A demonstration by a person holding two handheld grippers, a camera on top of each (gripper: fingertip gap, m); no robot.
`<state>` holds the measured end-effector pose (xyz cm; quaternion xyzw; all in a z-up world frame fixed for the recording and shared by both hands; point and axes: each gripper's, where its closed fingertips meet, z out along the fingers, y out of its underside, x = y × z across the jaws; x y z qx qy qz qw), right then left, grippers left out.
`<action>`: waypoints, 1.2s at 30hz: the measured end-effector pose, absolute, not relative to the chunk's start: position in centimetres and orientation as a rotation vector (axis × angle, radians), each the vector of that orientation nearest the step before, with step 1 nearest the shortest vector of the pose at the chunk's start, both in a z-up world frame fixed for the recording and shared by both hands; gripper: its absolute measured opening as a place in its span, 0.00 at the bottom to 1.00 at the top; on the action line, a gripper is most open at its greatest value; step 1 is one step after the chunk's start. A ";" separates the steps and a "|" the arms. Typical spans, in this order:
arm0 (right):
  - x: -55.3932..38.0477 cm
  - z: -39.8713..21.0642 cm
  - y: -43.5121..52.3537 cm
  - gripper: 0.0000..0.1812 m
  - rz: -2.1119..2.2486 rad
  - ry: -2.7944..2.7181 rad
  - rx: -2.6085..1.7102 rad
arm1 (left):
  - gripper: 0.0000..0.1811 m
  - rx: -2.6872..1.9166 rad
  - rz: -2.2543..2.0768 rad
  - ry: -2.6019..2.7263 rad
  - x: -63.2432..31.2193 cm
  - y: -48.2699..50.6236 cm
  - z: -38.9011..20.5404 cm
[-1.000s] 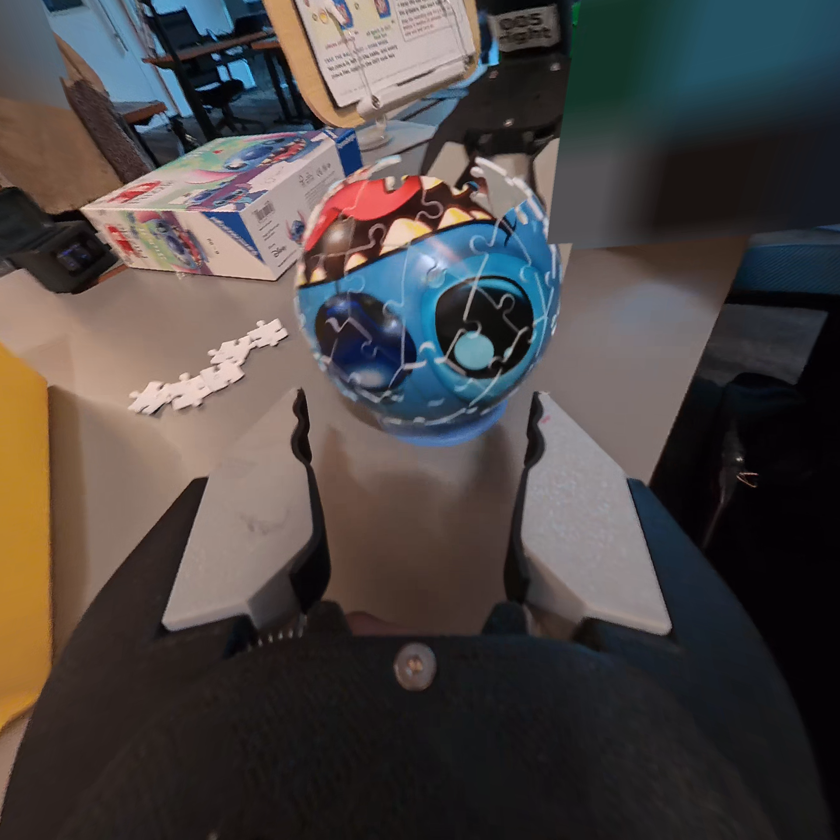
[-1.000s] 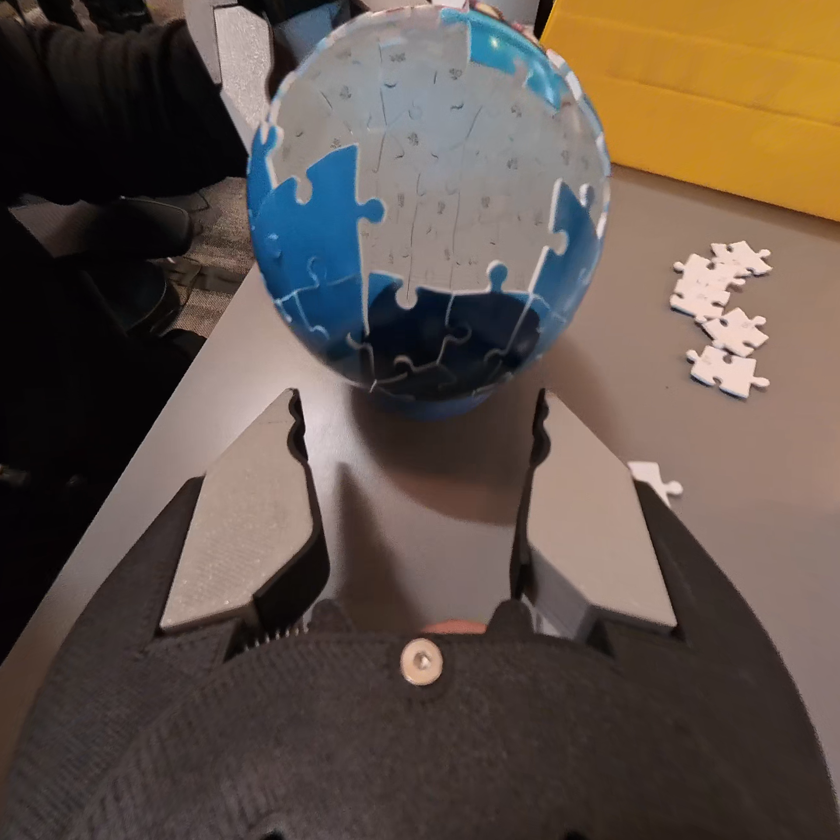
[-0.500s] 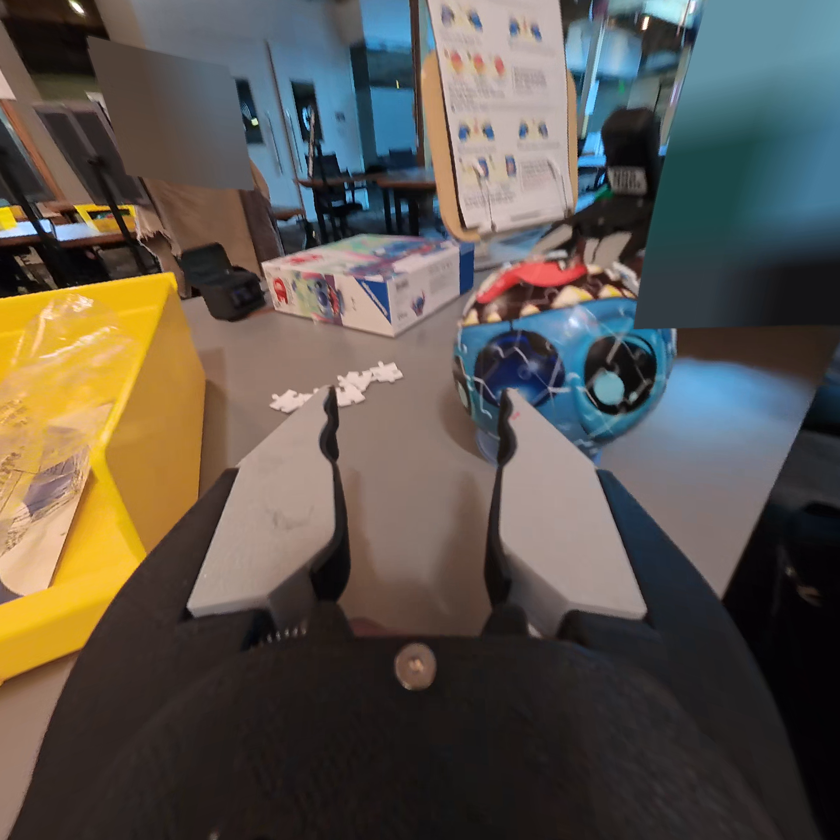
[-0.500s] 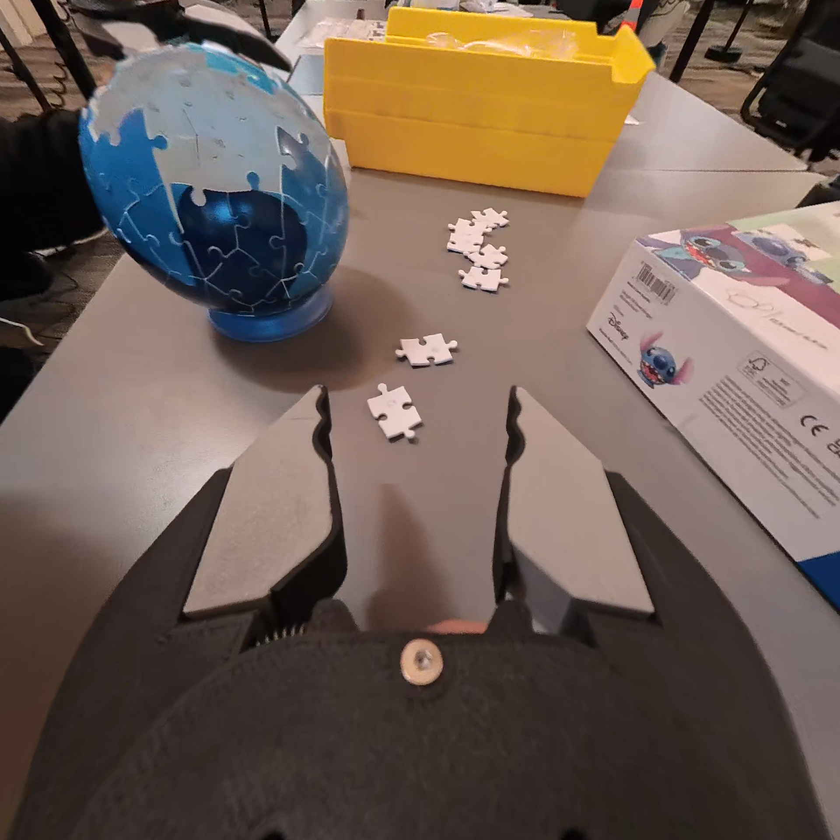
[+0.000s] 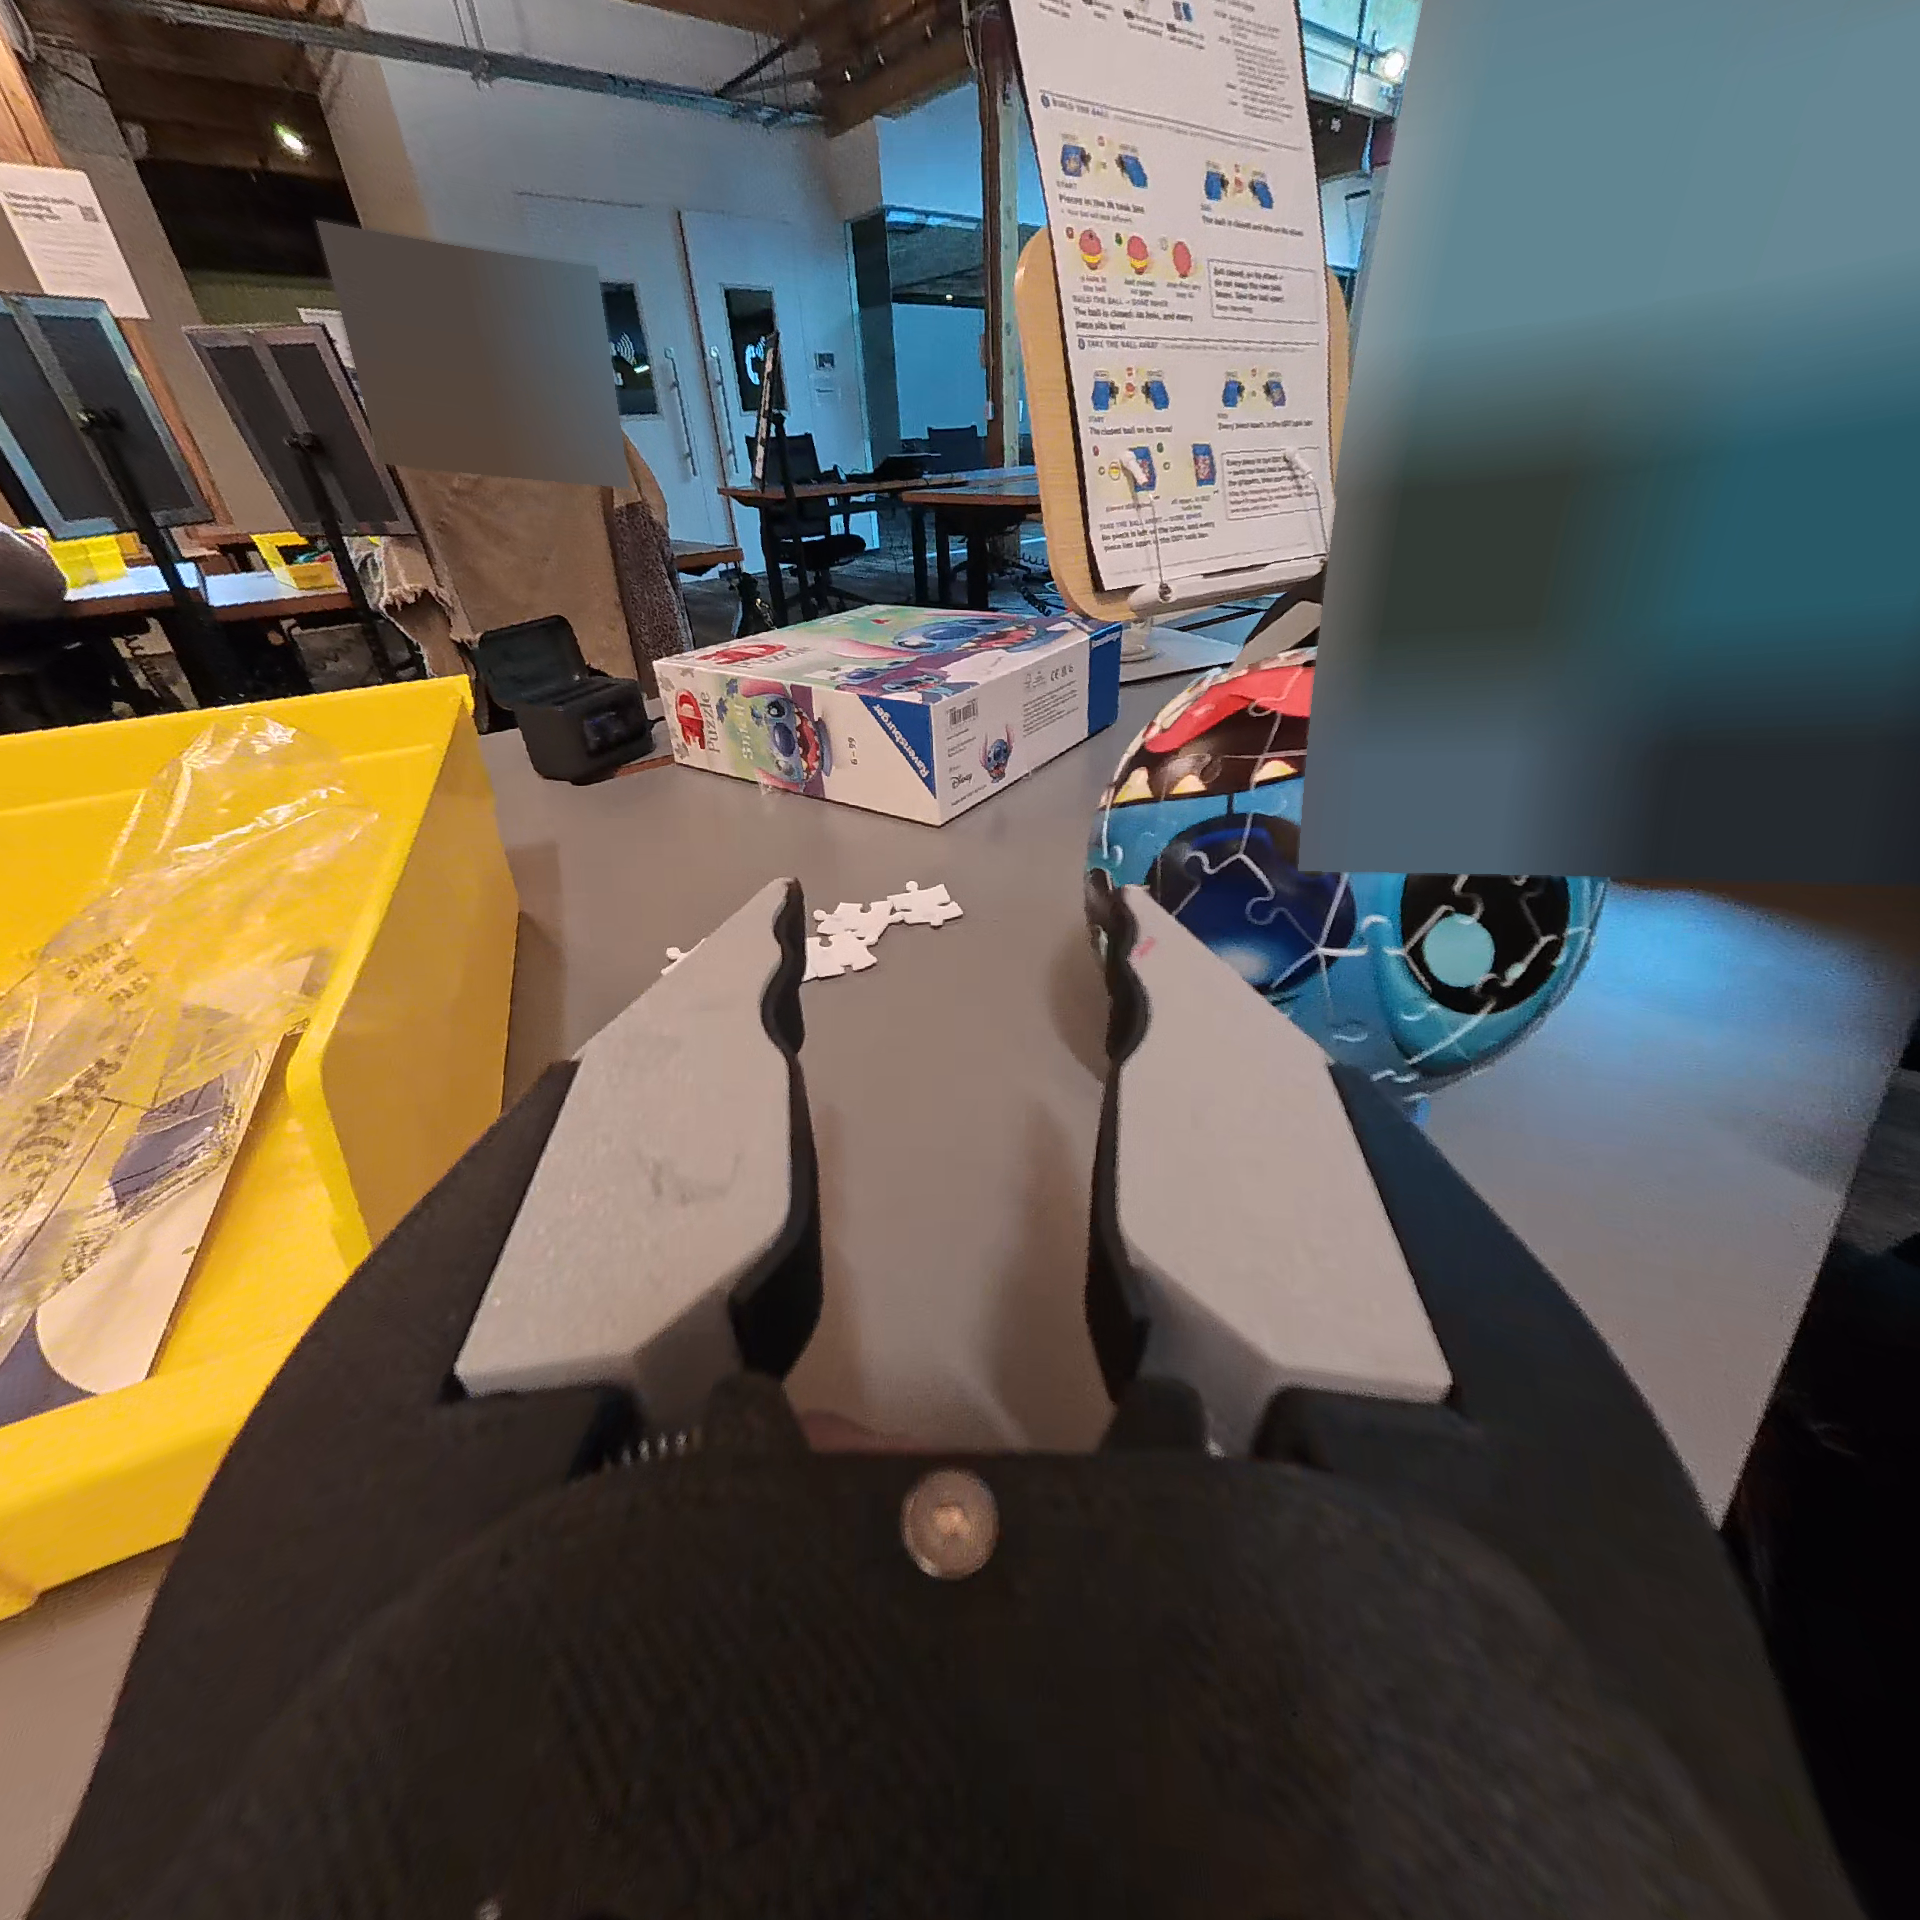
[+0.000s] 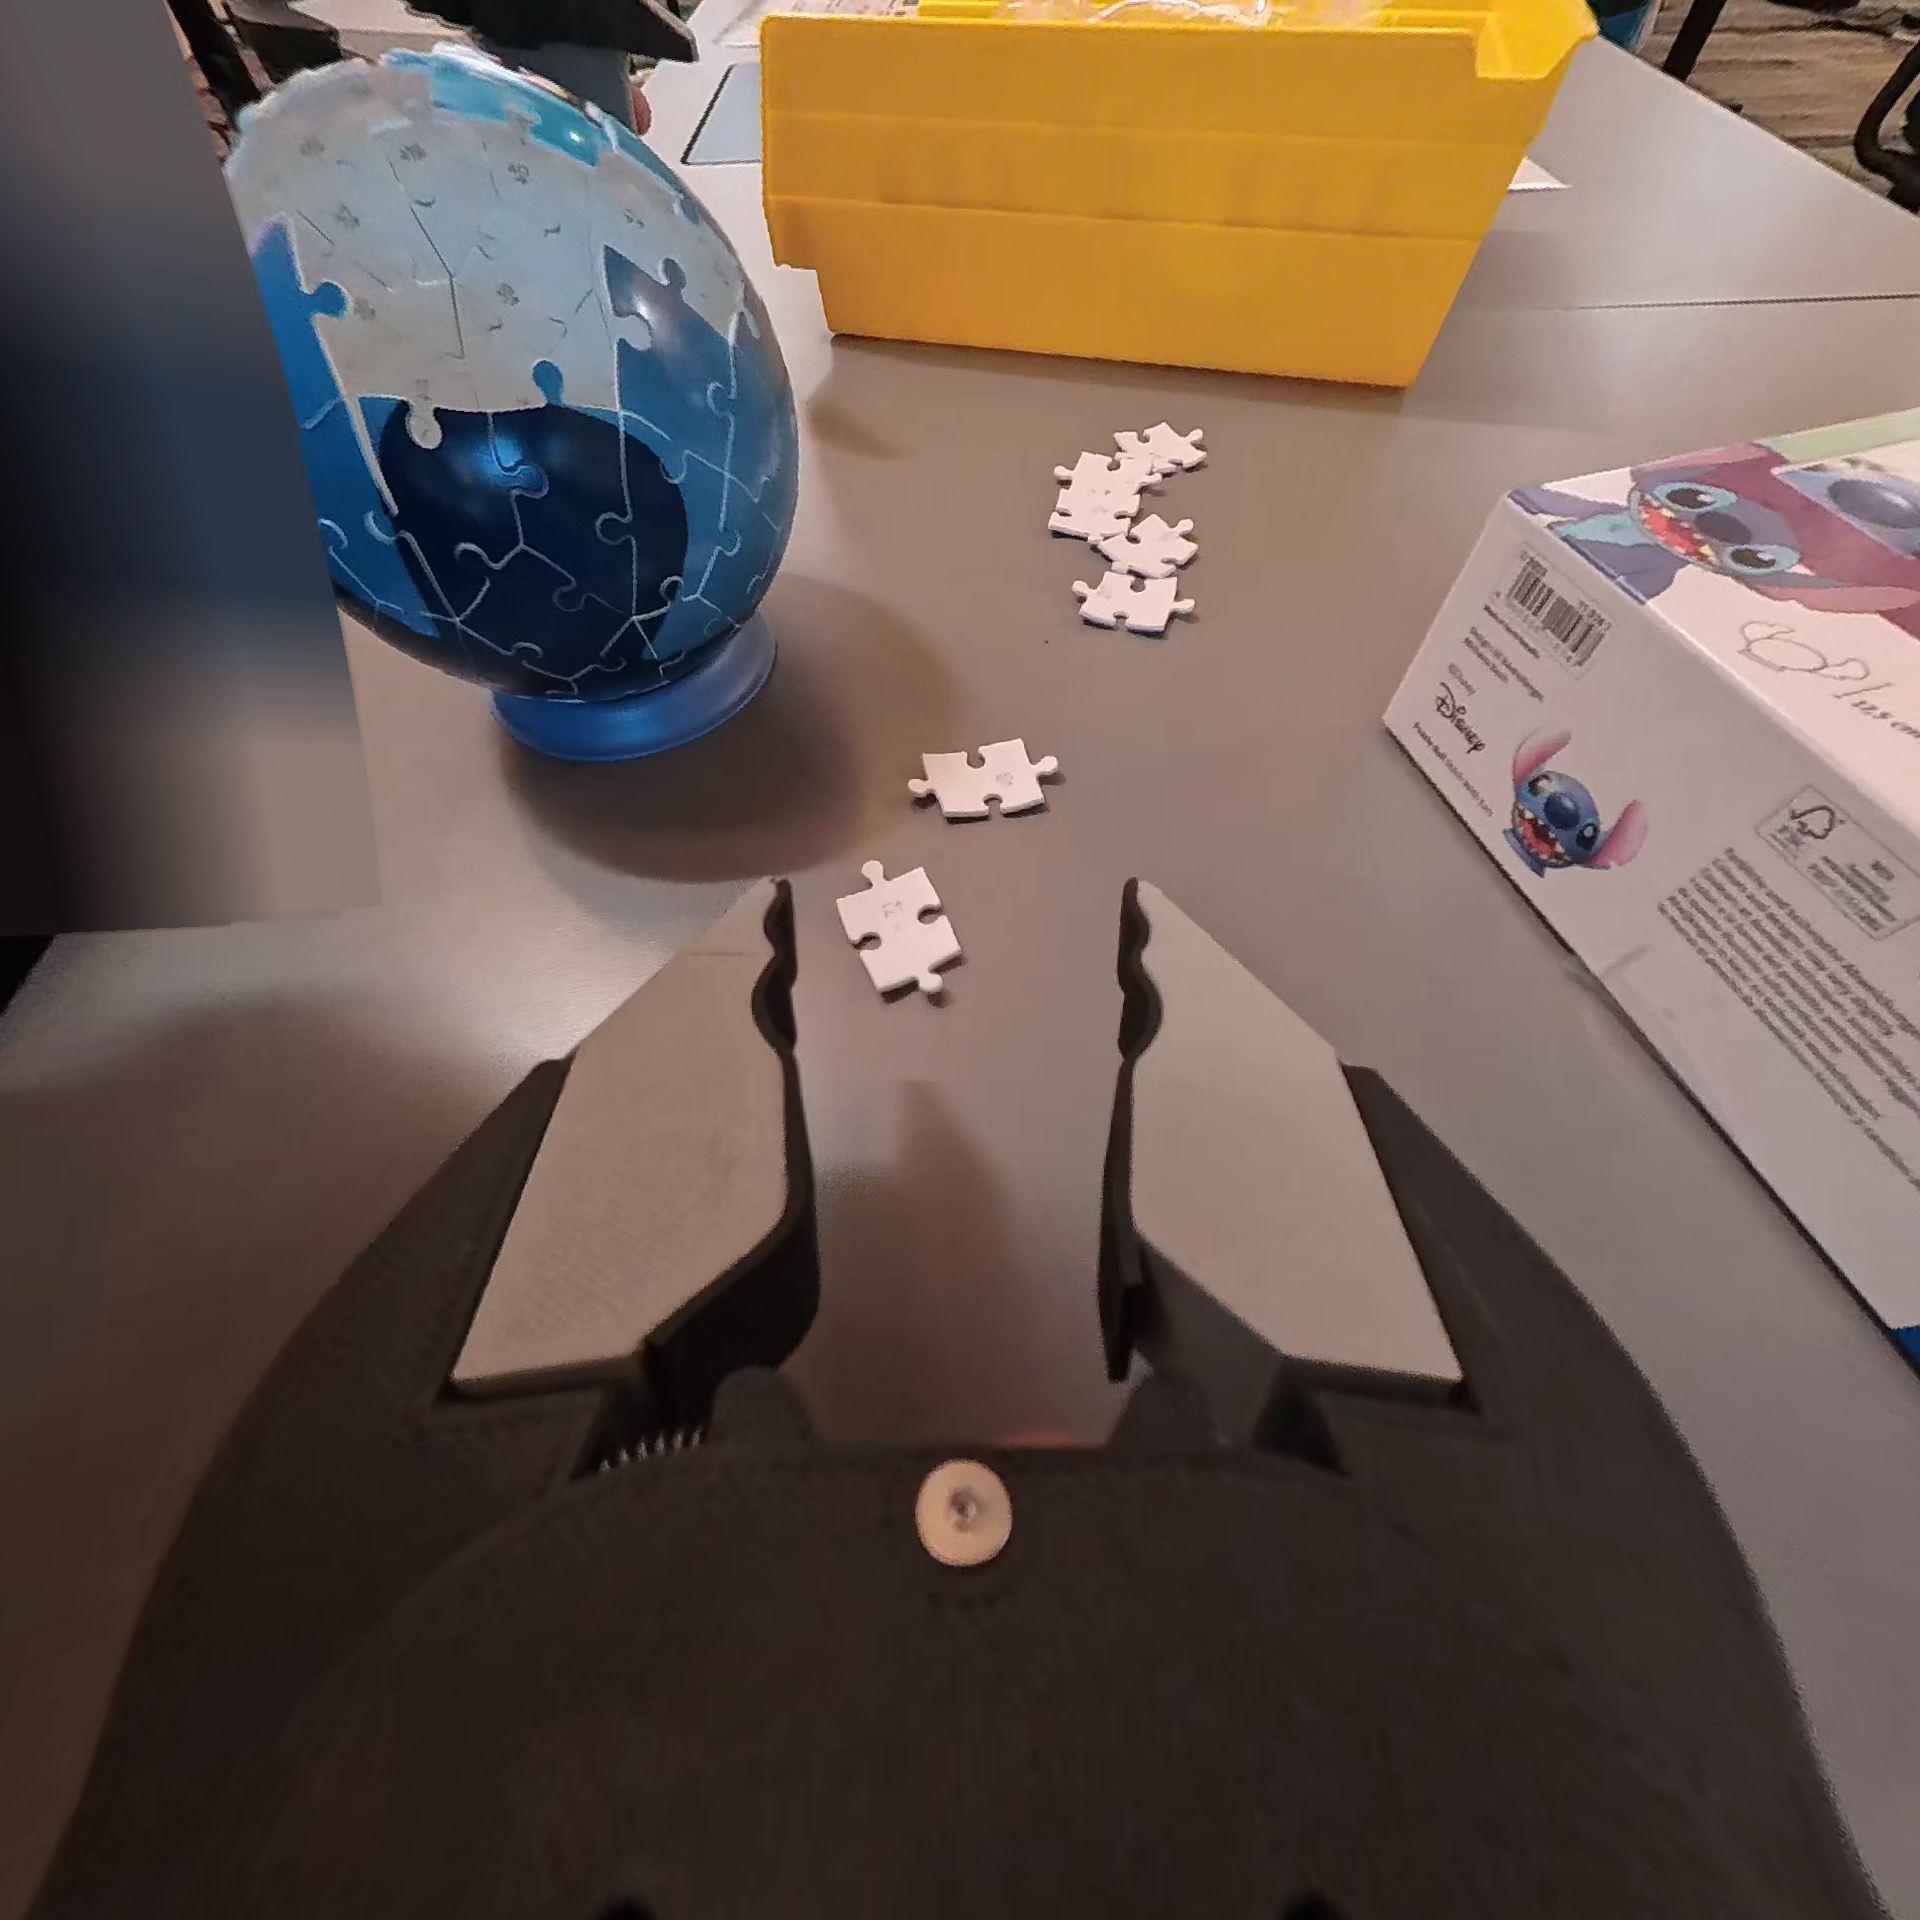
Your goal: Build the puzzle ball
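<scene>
The blue puzzle ball (image 6: 520, 436) stands on its blue ring stand (image 6: 634, 707) on the grey table, with a gap in its shell showing the pale inner side. It also shows in the left wrist view (image 5: 1351, 935), right of my fingers. My right gripper (image 6: 954, 914) is open and empty, just above a single white piece (image 6: 900, 930). A joined pair of pieces (image 6: 985, 779) lies beyond it, and a cluster of several pieces (image 6: 1127, 520) farther on. My left gripper (image 5: 956, 925) is open and empty, pointing at that cluster (image 5: 862, 930).
A yellow bin (image 6: 1132, 197) stands at the back; in the left wrist view it (image 5: 343, 1039) holds a plastic bag (image 5: 135, 987). The puzzle box (image 6: 1714, 790) lies at the right. An instruction sheet on a stand (image 5: 1184, 301) and a black case (image 5: 571, 717) are behind. My right fingertips sit around 30 cm from my left ones. The single white piece (image 6: 900, 930) lies some 5 cm from my right tips, 25 cm from my left tips.
Both grippers have pulled back from the ball and swung aside toward the loose pieces. The right gripper now hovers over the nearest single piece. Both stay open.
</scene>
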<state>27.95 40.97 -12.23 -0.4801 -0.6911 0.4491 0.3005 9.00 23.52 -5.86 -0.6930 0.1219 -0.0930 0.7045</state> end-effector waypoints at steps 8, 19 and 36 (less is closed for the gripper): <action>27.4 -12.6 41.4 0.33 1.110 -1.841 -1.257 | 0.28 -1.533 -0.202 0.246 8.6 23.6 -5.7; 25.7 -12.2 42.2 0.29 1.074 -1.805 -1.214 | 0.18 -1.515 -0.198 0.211 7.9 23.7 -5.4; 20.7 -16.8 38.4 0.15 0.917 -2.150 -1.304 | 0.16 -1.494 -0.216 0.191 7.6 23.5 -5.1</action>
